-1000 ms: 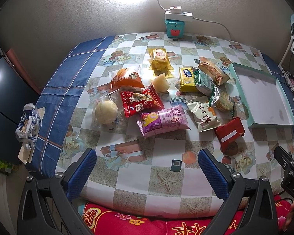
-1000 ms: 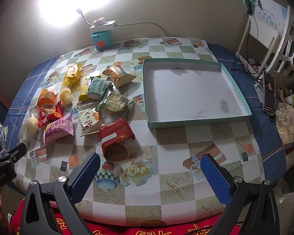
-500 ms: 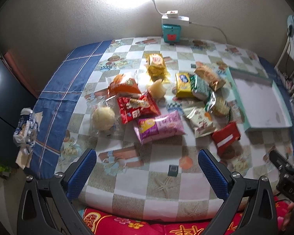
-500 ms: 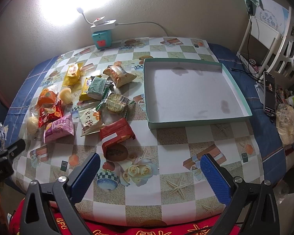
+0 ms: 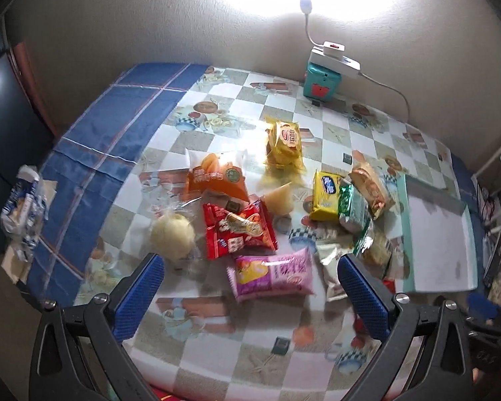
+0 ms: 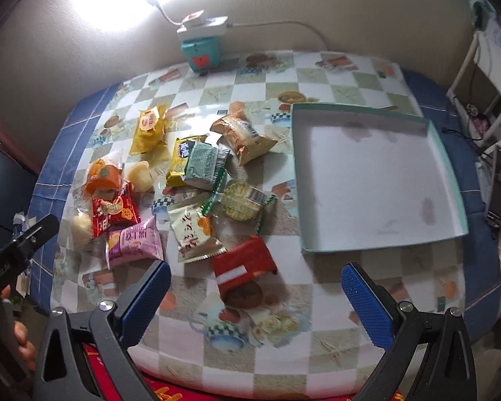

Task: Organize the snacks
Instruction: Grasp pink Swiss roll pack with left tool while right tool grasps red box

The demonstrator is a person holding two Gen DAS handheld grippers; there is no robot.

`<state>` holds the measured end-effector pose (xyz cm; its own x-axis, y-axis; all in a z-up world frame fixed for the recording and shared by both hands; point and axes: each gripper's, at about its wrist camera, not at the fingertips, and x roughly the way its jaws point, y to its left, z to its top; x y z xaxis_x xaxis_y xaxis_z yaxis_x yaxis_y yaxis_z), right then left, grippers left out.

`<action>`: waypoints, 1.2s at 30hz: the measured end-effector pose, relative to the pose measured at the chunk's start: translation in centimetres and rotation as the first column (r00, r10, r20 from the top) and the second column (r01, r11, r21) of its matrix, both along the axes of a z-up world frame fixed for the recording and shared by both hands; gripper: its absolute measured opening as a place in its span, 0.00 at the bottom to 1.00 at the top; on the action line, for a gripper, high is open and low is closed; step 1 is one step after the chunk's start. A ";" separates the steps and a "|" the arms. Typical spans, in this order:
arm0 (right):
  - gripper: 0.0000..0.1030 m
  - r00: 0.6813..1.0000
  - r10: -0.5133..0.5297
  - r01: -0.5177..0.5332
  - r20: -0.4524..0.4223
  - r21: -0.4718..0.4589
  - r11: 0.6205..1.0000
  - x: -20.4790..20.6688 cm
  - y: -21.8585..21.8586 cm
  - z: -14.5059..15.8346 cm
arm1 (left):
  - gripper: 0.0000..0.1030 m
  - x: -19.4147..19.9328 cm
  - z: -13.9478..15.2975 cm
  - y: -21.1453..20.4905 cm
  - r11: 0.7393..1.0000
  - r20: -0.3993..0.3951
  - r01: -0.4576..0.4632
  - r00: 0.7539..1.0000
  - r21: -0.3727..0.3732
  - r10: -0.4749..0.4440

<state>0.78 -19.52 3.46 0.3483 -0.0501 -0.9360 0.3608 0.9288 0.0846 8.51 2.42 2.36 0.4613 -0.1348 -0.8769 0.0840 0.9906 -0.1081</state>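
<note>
- Blue-padded left gripper (image 5: 250, 295) hovered released above the pink packet (image 5: 272, 277).
- Right gripper (image 6: 255, 295) hovered released near the red packet (image 6: 243, 265).
- Teal tray (image 6: 447, 163) lay beside the snacks on the bench (image 6: 300, 361).

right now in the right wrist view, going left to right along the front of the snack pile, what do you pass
round pale bun → pink packet → cream packet with orange flower → red packet with white stripe → shallow teal-edged box, nothing in it
</note>
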 end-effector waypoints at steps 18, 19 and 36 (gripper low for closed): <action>1.00 0.981 0.074 -0.060 -0.179 0.081 0.995 3.7 1.3 -8.9 | 1.00 3.9 -9.5 -2.5 0.996 -0.262 -0.076 0.963 -0.037 0.064; 1.00 0.979 0.084 -0.072 -0.185 0.075 0.995 3.8 1.5 -9.2 | 1.00 4.0 -10.1 -2.7 0.997 -0.278 -0.069 0.959 -0.030 0.058; 0.94 0.952 0.117 -0.101 -0.284 0.071 0.992 3.7 1.5 -14.0 | 1.00 4.4 -14.8 -5.4 0.996 -0.352 -0.051 0.933 0.071 0.073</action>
